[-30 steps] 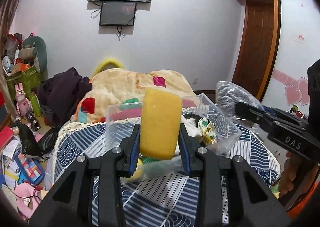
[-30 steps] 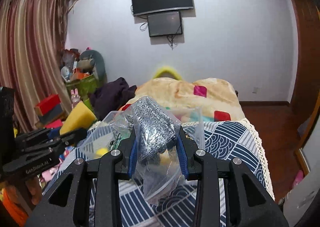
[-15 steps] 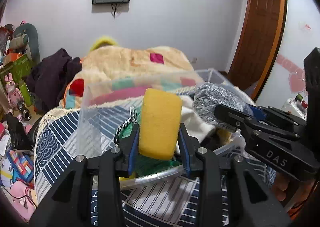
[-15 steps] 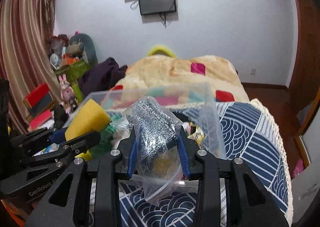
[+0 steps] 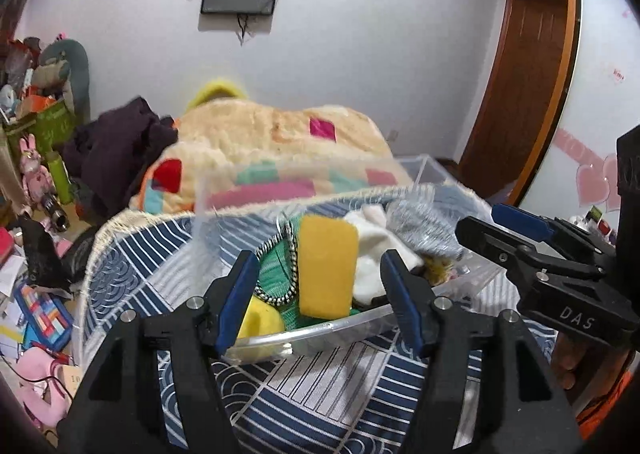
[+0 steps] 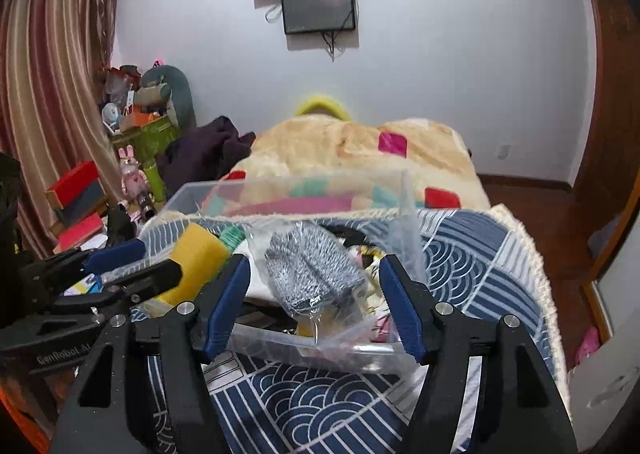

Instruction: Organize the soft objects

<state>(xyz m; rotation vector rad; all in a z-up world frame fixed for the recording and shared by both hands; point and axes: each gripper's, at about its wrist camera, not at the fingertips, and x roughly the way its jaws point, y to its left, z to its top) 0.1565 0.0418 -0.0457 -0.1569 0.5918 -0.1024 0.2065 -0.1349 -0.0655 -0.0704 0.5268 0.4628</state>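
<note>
A clear plastic bin (image 5: 276,338) sits on the blue patterned bedspread (image 5: 320,390). A yellow sponge (image 5: 326,264) stands in it among a green knit item (image 5: 276,274), a white soft item (image 5: 372,250) and another yellow sponge (image 5: 258,320). My left gripper (image 5: 320,294) is open, its jaws apart on either side of the sponge. My right gripper (image 6: 316,294) is open around a grey knit item in a clear bag (image 6: 316,274) that rests on the bin's contents. The bin also shows in the right wrist view (image 6: 312,346).
A beige blanket with coloured patches (image 5: 276,142) lies behind the bin. Dark clothes (image 5: 116,146) lie at its left. The floor at left holds toys and boxes (image 5: 36,182). A wooden door (image 5: 520,86) is at right. The right gripper (image 5: 540,254) is near the bin's right side.
Both grippers have opened and let go: the yellow sponge and the bagged grey item now rest in the bin. Both grippers moved closer over the bin.
</note>
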